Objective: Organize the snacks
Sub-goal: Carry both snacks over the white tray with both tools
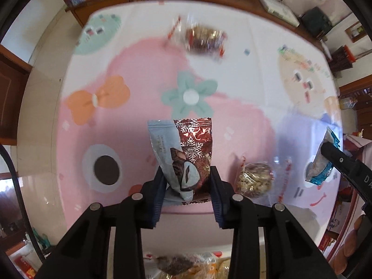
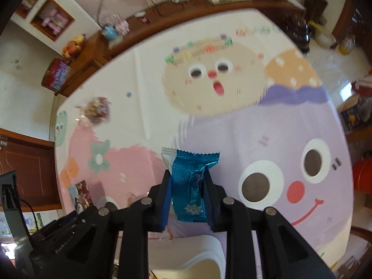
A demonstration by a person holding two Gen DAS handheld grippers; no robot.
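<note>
both hand-held grippers hang above a round table [image 1: 139, 37] covered in a glossy cartoon-print cloth: pink, lilac and cream blobs with big eyes, a teal flower and an orange bow. wooden cabinets and shelves ring the room, cluttered with boxes, a red tin and papers; pale floor shows past the table edge.

left gripper [image 1: 187, 186] is clenched on two snack packets at once, both standing up between its ribbed blue pads: a pale blue packet [image 1: 162, 148] in front and to the left, and a shiny dark red foil packet [image 1: 197, 139] with white snowflakes behind it. right gripper [image 2: 187, 194] is clamped tight on a crinkled metallic blue packet [image 2: 189, 172] with zigzag-cut ends, a white packet edge showing just behind it.

on the cloth just right of the left gripper lies a round nut cluster in clear wrap [image 1: 254, 181]. another wrapped cluster [image 1: 204, 38] lies well apart near the far edge, blurred.
</note>
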